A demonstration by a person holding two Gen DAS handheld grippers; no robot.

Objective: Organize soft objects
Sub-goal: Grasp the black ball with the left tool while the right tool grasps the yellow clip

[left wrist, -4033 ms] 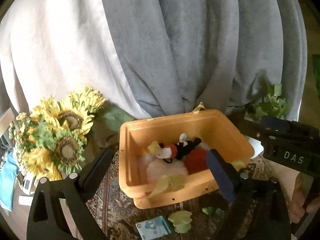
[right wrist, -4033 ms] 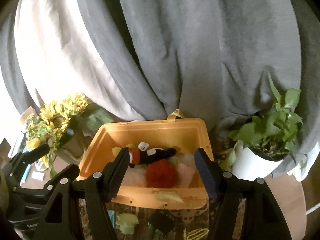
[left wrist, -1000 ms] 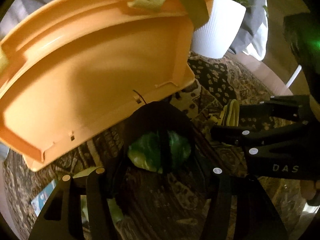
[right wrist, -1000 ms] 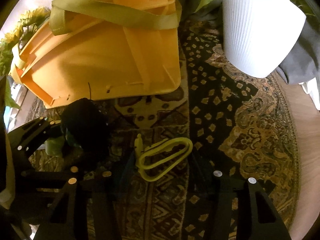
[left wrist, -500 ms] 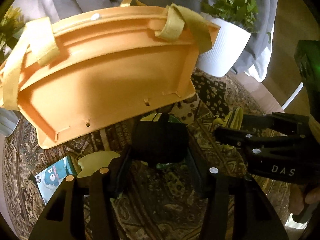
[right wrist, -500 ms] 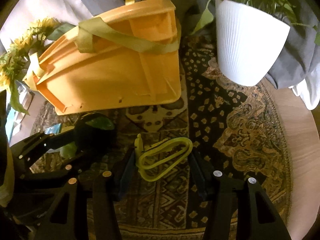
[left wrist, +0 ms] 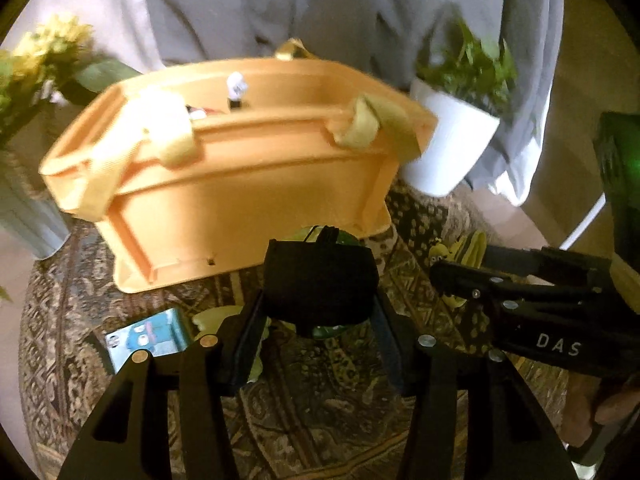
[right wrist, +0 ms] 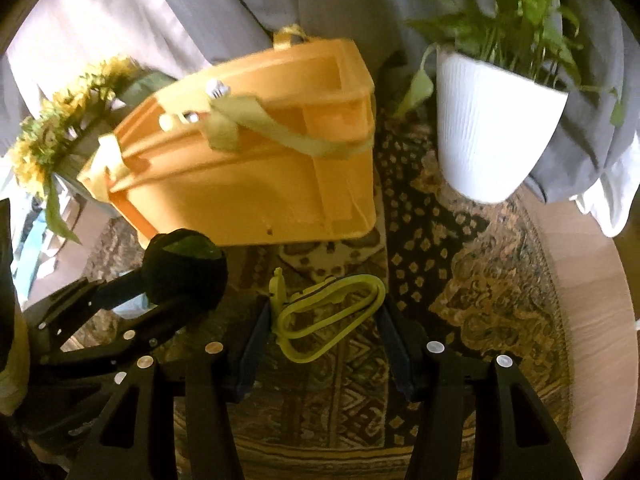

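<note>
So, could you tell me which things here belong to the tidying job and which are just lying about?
Part of the job:
- orange bin
- black and green soft toy, clamped in the left gripper
- yellow-green loop, between the right gripper's fingers
- pale green piece on the rug

Just lying about:
- white plant pot
- sunflowers
- blue card
- rug

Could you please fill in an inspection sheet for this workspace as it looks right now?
Surface: patterned rug over a pale floor.
Job's things: orange bin with strap handles, toys inside; black-and-green soft toy; yellow-green loop.
Clutter: blue picture card and a pale green piece on the rug.
Grippers: left tool shut on the soft toy, jaws just closed further; right tool straddles the loop, which looks raised off the rug, contact unclear.
Cables: nothing seen.
Surroundings: white plant pot, sunflowers, grey curtain.
</note>
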